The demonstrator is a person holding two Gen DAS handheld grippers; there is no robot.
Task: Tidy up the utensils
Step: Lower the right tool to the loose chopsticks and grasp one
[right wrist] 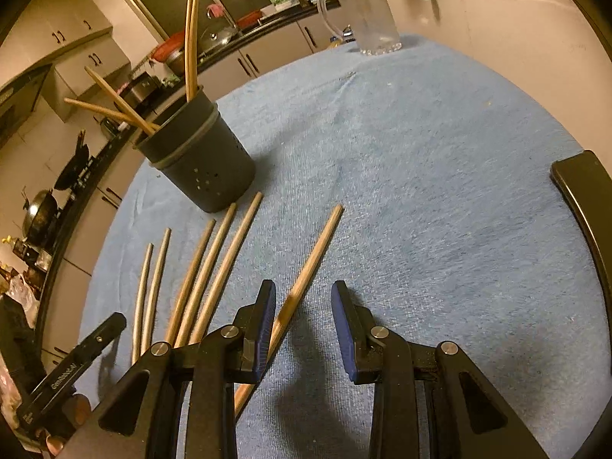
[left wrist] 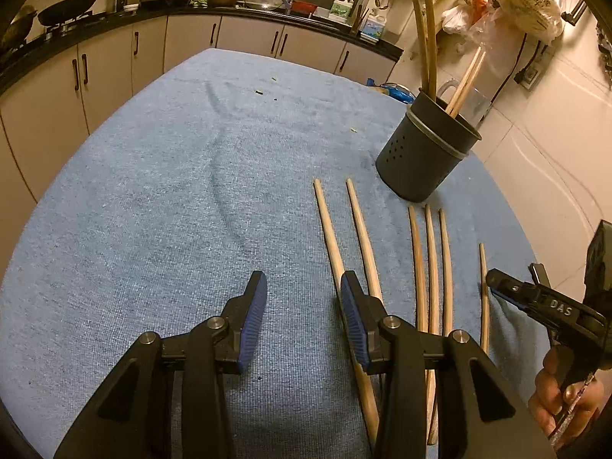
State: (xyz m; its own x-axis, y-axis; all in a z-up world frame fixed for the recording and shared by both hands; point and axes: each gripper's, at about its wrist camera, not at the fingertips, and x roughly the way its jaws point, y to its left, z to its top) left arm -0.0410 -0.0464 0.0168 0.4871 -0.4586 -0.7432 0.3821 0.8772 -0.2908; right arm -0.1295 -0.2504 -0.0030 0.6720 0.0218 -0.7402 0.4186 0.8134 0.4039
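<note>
Several wooden chopsticks [left wrist: 432, 267] lie side by side on the blue cloth [left wrist: 172, 210], pointing toward a dark grey holder [left wrist: 424, 153] that has a few chopsticks standing in it. My left gripper [left wrist: 302, 290] is open and empty, its right finger over the leftmost chopstick [left wrist: 329, 229]. In the right wrist view the holder [right wrist: 206, 160] stands at the upper left and the loose chopsticks [right wrist: 214, 267] lie in front of it. My right gripper [right wrist: 304, 298] is open, low over the cloth, with one separate chopstick [right wrist: 310, 260] just inside its left finger.
A clear glass mug [right wrist: 371, 15] stands at the table's far edge. A black object [right wrist: 585, 195] sits at the right edge. Kitchen cabinets [left wrist: 114, 57] and a counter with pots run behind the table. Plastic bags [left wrist: 508, 0] hang on the wall.
</note>
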